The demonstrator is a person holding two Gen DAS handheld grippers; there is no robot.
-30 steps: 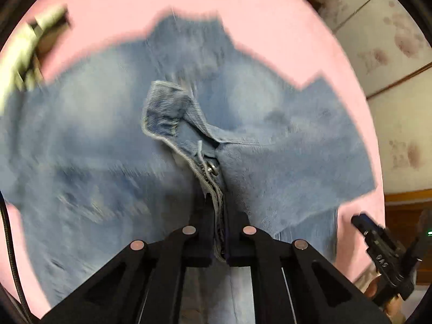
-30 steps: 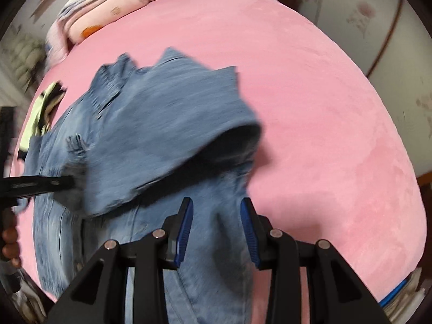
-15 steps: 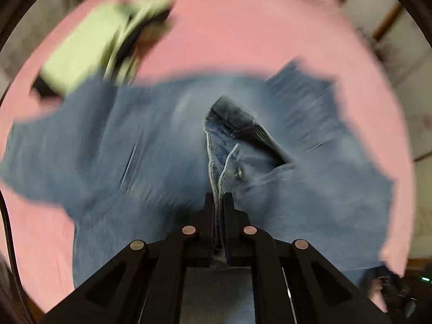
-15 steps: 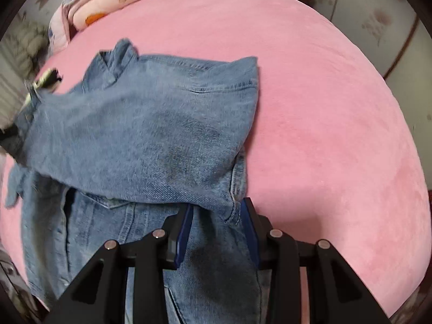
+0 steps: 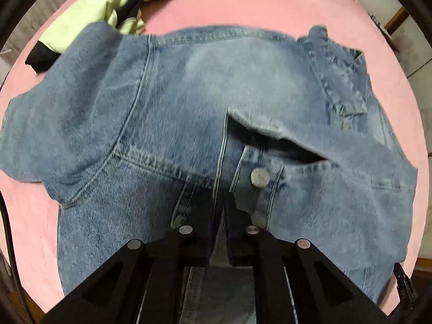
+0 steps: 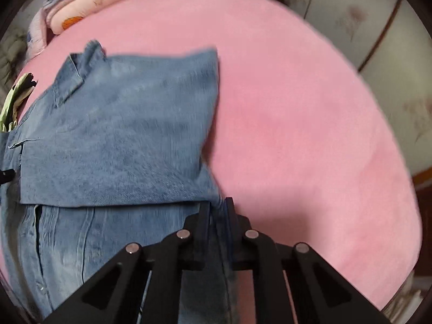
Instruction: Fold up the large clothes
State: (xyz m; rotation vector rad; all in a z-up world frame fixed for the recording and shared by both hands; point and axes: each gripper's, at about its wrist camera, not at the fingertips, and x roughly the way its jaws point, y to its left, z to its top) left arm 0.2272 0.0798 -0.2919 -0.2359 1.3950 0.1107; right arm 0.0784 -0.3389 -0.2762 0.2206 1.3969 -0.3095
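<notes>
A blue denim jacket (image 5: pixel 205 86) lies spread on the pink bed (image 5: pixel 243 5), with one part folded over its body (image 6: pixel 121 140). My left gripper (image 5: pixel 220 205) is shut on the jacket's front placket edge, beside a metal button (image 5: pixel 259 177). My right gripper (image 6: pixel 218 205) is shut on the jacket's right edge, where the folded part meets the body. The bed also shows in the right wrist view (image 6: pixel 297 135).
A light green and black garment (image 5: pixel 108 2) lies crumpled beyond the jacket, also at the left edge of the right wrist view (image 6: pixel 14 100). Folded bedding (image 6: pixel 81 10) sits at the bed's far end. A wall and wooden frame (image 6: pixel 378 43) stand to the right.
The folded denim part has settled flat on the jacket. My right gripper has gone from open to shut on the jacket edge. My left gripper has swung round with the placket still held.
</notes>
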